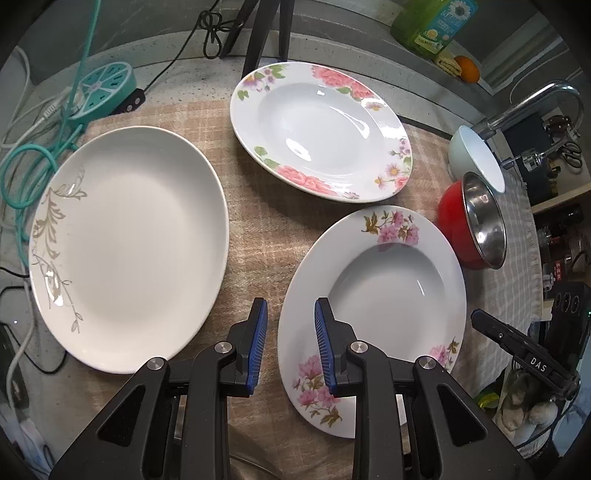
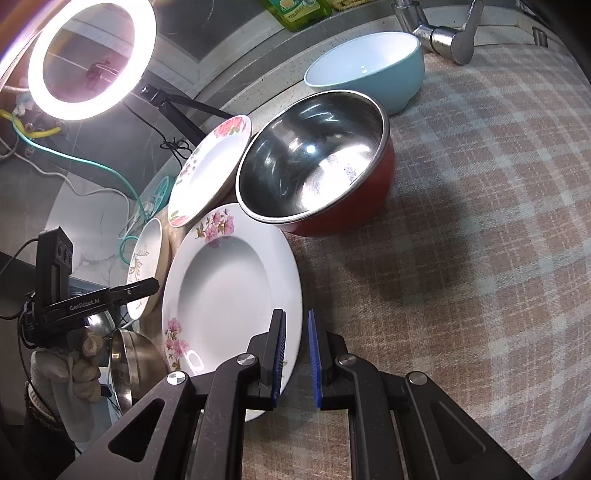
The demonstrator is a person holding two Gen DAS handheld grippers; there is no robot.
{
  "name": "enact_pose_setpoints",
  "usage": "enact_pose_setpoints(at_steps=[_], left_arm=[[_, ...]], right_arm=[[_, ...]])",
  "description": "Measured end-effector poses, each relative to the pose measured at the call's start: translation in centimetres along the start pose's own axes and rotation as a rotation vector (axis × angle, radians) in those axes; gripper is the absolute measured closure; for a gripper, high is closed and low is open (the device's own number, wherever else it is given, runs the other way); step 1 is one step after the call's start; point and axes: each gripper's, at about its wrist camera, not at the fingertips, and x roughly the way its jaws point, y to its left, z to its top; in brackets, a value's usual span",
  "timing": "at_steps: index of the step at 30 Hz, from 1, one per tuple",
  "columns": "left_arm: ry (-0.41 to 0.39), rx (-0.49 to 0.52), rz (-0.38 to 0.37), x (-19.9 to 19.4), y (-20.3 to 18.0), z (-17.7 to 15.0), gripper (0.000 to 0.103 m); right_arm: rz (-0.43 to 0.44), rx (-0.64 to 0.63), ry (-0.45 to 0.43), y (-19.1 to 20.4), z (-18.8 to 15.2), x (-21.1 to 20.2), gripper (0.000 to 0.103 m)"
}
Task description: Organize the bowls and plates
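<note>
Three plates lie flat on a checked cloth [image 1: 258, 236] over the counter: a plain white plate with a silver vine [image 1: 129, 251] to the left, a deep plate with red peonies [image 1: 321, 133] at the back, and a deep plate with pink blossoms [image 1: 373, 306] nearest. The left gripper [image 1: 290, 347] hovers with its jaws parted and empty — the left edge of the pink-blossom plate sits between the blue pads [image 1: 325, 347]. The right gripper [image 2: 297, 354] hangs over the same plate's right edge, jaws apart, holding nothing. Beside that plate stands a red bowl with a steel lining [image 2: 314, 158], and a pale blue bowl [image 2: 365, 66] touches it from behind, near the faucet [image 2: 439, 35]. Writing is sparse — "DAS" shows on the right gripper in the left view, and "GenRobot.AI" on the left gripper in the right view. A green bottle [image 1: 428, 26] carries a daisy label whose text is unreadable.
</note>
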Motion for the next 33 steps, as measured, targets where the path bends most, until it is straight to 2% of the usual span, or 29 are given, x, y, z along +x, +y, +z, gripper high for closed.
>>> enact_pose_setpoints(at_steps=[12,14,18,20,33], left_arm=[[0.040,-0.008,-0.016,1.0,0.4,0.1,0.079],[0.045,-0.008,-0.016,1.1,0.4,0.2,0.083],[0.057,-0.014,-0.024,1.4,0.5,0.3,0.083],[0.060,-0.012,-0.027,1.4,0.6,0.3,0.087],[0.060,-0.008,-0.026,1.3,0.6,0.3,0.088]], right_arm=[[0.016,0.024,0.028,-0.5,-0.2,0.9,0.092],[0.019,0.026,0.031,-0.7,-0.2,1.0,0.092],[0.031,0.030,0.042,-0.7,-0.2,1.4,0.092],[0.032,0.029,0.043,-0.6,-0.2,1.6,0.092],[0.040,0.024,0.049,-0.3,0.0,1.8,0.092]])
